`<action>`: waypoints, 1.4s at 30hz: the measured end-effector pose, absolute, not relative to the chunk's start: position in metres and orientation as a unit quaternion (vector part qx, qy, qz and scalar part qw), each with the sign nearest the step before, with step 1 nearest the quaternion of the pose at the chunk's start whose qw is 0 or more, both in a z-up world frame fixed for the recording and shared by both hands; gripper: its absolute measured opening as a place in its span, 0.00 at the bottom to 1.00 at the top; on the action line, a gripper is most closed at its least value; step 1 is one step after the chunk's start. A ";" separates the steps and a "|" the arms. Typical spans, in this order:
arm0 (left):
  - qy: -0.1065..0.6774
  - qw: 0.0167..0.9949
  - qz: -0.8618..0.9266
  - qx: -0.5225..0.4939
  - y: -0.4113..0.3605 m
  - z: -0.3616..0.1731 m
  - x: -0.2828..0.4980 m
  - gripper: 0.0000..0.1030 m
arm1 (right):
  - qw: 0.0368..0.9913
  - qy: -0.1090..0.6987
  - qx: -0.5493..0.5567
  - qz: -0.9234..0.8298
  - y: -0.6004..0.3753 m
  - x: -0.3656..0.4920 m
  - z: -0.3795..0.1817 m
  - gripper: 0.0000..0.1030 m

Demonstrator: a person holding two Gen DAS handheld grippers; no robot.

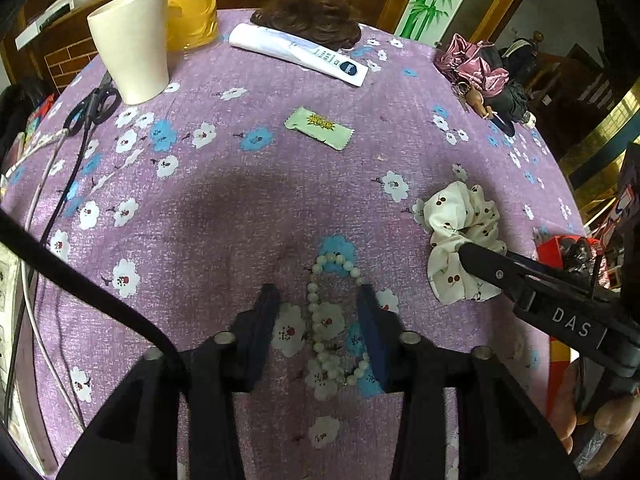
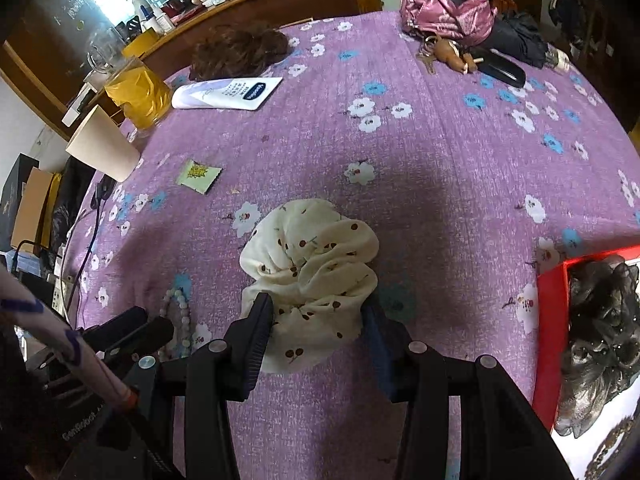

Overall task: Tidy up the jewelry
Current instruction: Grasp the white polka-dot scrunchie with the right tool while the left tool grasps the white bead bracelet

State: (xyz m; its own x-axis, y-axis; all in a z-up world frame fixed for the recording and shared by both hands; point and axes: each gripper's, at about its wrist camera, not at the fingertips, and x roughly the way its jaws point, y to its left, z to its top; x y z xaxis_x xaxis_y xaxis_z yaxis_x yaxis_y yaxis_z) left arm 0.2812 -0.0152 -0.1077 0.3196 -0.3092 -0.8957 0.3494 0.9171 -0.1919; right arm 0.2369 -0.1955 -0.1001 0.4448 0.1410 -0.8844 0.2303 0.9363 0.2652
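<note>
A white bead bracelet point(image 1: 324, 320) lies on the purple flowered tablecloth point(image 1: 224, 208), between the fingers of my left gripper point(image 1: 318, 300). The jaws stand open. The right finger is close to the beads and there is a gap at the left finger. A cream scrunchie with cherry print point(image 2: 312, 264) lies on the cloth between the fingers of my right gripper point(image 2: 316, 312), which straddle its near part. The fabric does not look squeezed. In the right wrist view the bracelet point(image 2: 178, 308) shows beside the left gripper's fingers point(image 2: 136, 328). A red box point(image 2: 551, 320) at the right edge holds a dark ruffled hair piece point(image 2: 600, 340).
Toward the far side lie a green sachet point(image 1: 319, 127), a white tube point(image 1: 300, 54), a brown hairpiece point(image 1: 308, 16), a cream cup point(image 1: 132, 44) and a yellow jar point(image 1: 190, 8). Scissors point(image 1: 94, 108) and cables run along the left edge. A pink pouch point(image 2: 444, 10), keys and a dark umbrella sit far right.
</note>
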 end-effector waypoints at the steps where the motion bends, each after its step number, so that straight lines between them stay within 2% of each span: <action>1: 0.549 0.811 -0.200 0.025 -0.016 -0.109 0.281 0.02 | 0.833 0.524 0.174 -0.022 -0.193 0.237 -0.100 0.41; 4: 0.563 0.802 -0.201 0.008 -0.014 -0.109 0.281 0.00 | 0.831 0.528 0.175 -0.006 -0.188 0.237 -0.099 0.12; 16: 0.532 0.816 -0.220 -0.062 0.017 -0.045 0.239 0.00 | 0.840 0.494 0.221 0.044 -0.177 0.183 -0.059 0.09; 21: 0.541 0.816 -0.199 -0.043 0.019 -0.049 0.231 0.00 | 0.845 0.486 0.216 0.056 -0.175 0.155 -0.042 0.09; 22: 0.544 0.815 -0.193 -0.044 0.020 -0.054 0.231 0.05 | 0.844 0.486 0.217 0.057 -0.176 0.149 -0.041 0.09; 25: 0.548 0.816 -0.179 -0.036 0.019 -0.070 0.235 0.39 | 0.841 0.490 0.221 0.058 -0.177 0.133 -0.041 0.09; 26: 0.547 0.818 -0.173 -0.034 0.018 -0.076 0.237 0.40 | 0.840 0.492 0.221 0.057 -0.178 0.127 -0.042 0.09; 40: 0.528 0.826 -0.167 0.103 -0.035 -0.111 0.262 0.40 | 0.841 0.487 0.229 0.054 -0.184 0.091 -0.044 0.09; 42: 0.519 0.829 -0.171 0.119 -0.039 -0.111 0.258 0.27 | 0.840 0.486 0.236 0.053 -0.186 0.091 -0.046 0.09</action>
